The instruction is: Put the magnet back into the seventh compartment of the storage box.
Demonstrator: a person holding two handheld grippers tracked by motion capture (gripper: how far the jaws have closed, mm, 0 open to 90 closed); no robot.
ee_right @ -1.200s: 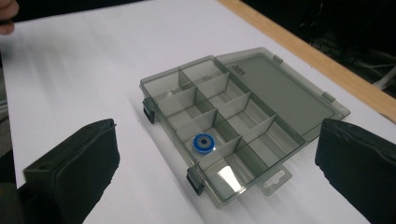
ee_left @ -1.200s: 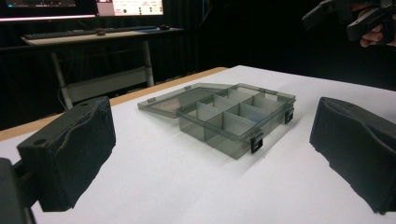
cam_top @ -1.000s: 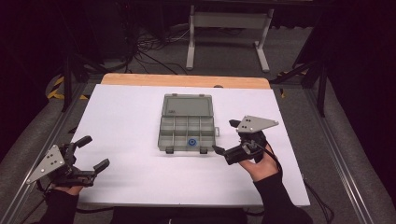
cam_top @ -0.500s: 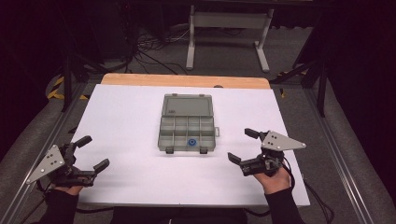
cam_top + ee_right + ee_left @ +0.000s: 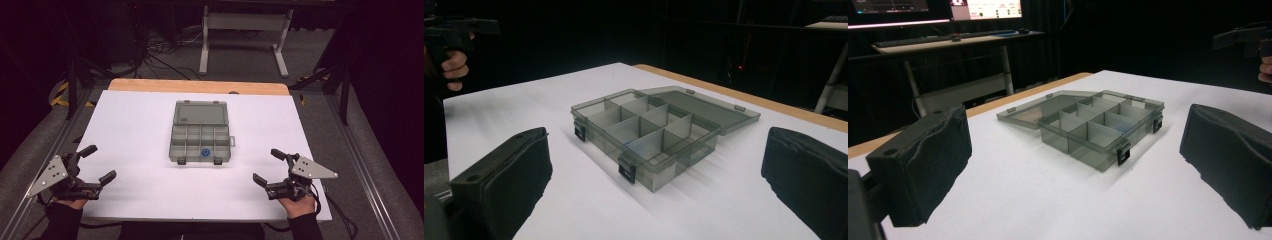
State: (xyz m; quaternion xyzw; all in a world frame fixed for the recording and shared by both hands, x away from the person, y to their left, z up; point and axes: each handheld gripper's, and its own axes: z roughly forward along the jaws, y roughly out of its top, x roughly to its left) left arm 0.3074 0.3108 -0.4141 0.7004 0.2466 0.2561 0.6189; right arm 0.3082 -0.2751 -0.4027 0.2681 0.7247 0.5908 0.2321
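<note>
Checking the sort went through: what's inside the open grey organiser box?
In the organiser box, one small blue ring lies in a front-row compartment. The other compartments look empty; dividers hide some corners in both gripper views.

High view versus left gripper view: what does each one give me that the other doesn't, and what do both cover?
High view alone: the small blue ring in a near-row compartment of the organizer box, and the left claw and right claw whole, both open, at the table's near corners. Left gripper view alone: the box from the side, showing its wall height and front latches, plus a desk with lit monitors behind. Both share: the box open, lid laid flat, on the white table.
</note>
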